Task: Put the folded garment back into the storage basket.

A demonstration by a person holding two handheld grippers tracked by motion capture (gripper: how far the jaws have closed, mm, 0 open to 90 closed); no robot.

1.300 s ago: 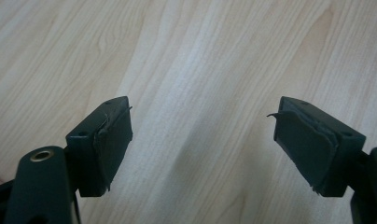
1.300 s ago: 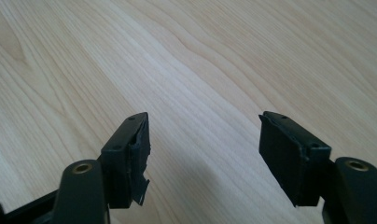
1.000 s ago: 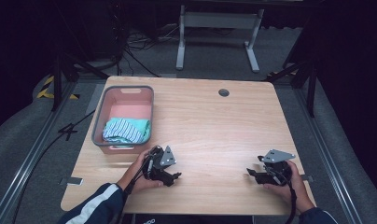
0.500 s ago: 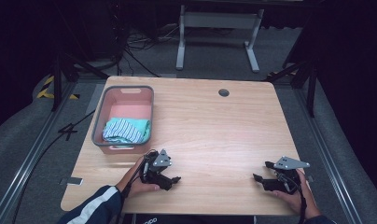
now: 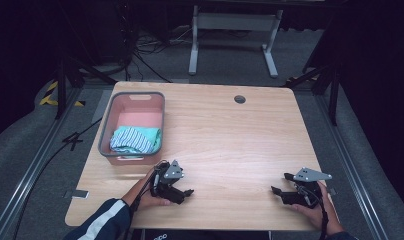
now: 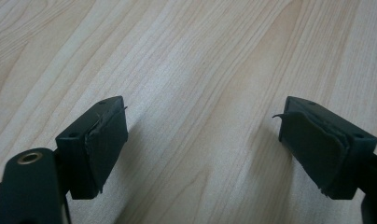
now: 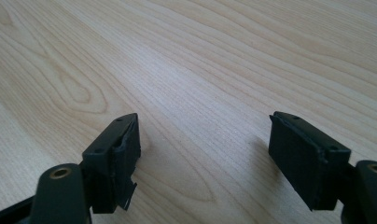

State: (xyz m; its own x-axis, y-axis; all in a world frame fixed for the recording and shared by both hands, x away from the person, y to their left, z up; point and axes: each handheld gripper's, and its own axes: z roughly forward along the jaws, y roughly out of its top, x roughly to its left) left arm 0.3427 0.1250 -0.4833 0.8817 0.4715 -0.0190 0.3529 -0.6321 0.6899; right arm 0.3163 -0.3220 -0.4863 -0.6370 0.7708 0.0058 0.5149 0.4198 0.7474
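Both grippers rest low on the table, jaws wide, nothing held: left gripper at 7 o'clock, right gripper at 5. Looks like a parked pose. Striped cloth sits in the pink basket at 10 o'clock, near left. High view shows the basket; gripper views show worn pads over bare wood.

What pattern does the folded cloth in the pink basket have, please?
Teal-and-white stripes on the folded cloth, clearest in the high view.

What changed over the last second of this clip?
The right gripper drew back toward the table's near right edge; the left gripper edged slightly nearer too. Nothing was picked up or released: both sets of jaws are open over bare wood. The pink basket and the striped cloth inside stayed put.
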